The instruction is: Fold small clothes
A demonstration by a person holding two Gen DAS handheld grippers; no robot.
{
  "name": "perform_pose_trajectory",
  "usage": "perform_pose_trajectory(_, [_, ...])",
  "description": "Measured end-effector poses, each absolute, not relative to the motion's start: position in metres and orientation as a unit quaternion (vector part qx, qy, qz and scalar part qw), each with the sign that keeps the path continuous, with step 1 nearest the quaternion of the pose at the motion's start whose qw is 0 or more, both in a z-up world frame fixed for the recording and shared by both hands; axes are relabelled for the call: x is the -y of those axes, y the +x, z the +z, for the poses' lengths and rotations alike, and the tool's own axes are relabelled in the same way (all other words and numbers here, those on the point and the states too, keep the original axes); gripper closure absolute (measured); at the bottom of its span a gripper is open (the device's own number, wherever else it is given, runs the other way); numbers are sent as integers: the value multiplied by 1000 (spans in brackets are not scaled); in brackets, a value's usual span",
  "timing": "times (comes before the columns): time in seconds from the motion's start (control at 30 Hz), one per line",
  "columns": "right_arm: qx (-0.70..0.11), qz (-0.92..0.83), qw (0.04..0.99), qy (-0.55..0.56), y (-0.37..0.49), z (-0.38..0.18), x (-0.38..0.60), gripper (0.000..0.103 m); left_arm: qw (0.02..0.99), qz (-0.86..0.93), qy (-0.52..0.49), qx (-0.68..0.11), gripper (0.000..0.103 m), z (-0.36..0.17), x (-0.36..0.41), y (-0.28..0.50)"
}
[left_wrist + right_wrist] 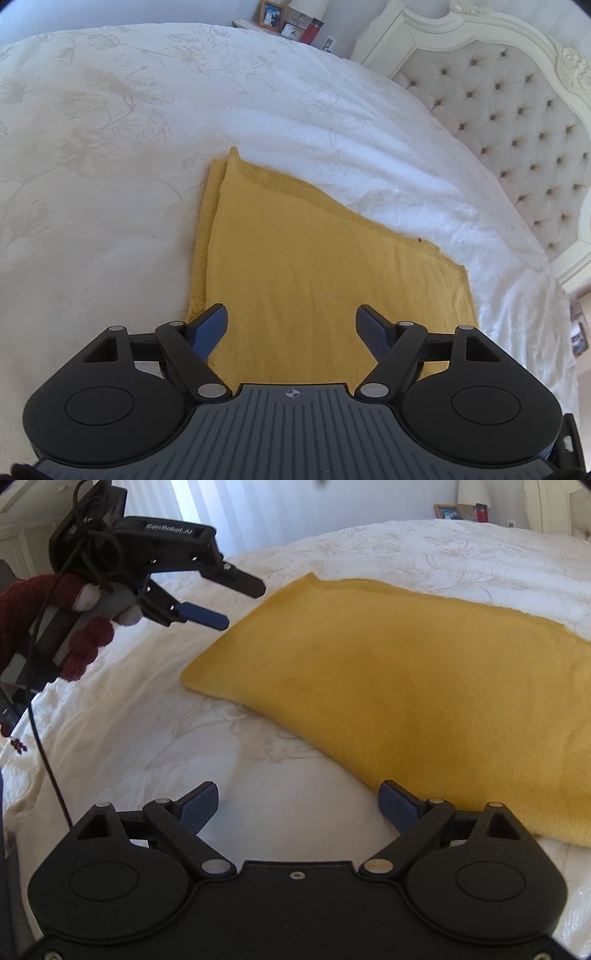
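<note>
On white bedspread (110, 147): folded yellow garment (295, 277); tufted headboard (517, 110) behind.

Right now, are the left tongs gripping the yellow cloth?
No, the left tongs hang open above the bedspread, apart from the yellow cloth.

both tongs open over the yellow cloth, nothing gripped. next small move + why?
Probably lower the left tongs onto the near-left corner of the yellow cloth and pinch it. Both the left and the right tongs stand open and hold nothing, the cloth lies flat on the bedspread with layered edges showing, and the left tongs hover just short of that corner.
</note>
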State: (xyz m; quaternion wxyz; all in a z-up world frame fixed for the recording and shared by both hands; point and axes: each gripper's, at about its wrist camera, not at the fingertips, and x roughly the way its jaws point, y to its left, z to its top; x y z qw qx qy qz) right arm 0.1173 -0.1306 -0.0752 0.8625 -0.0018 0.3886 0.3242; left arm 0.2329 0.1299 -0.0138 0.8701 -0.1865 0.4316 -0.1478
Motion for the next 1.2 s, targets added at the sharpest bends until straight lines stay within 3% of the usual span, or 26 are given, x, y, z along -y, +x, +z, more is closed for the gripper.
perform_pose_trajectory(0.2, [-345,275,896,49,128,-41,139,12,876,-142,-192,-420,27,-8,-138,235])
perform_pose_trajectory(0.27, [-334,241,908,72,149,-31,143,21,876,-141,-195,-417,27,-7,-140,235])
perform_pose_trajectory(0.33, [-331,206,918,79,172,-27,143,52,876,-143,-199,-415,27,-5,-142,235])
perform_pose_trajectory(0.43, [-343,152,923,86,213,-27,139,82,877,-145,-206,-410,27,-4,-145,235])
perform_pose_trajectory(0.47, [-346,140,923,93,225,-28,138,85,877,-145,-207,-409,27,-4,-146,235])
perform_pose_trajectory(0.67, [-361,72,926,85,288,-34,130,88,874,-147,-215,-410,27,-7,-150,238])
perform_pose_trajectory(0.8, [-422,33,904,63,315,-58,122,90,873,-152,-218,-410,27,-8,-150,241])
perform_pose_trajectory(1.2, [-418,47,906,48,295,-49,119,89,872,-150,-219,-411,27,-9,-153,239])
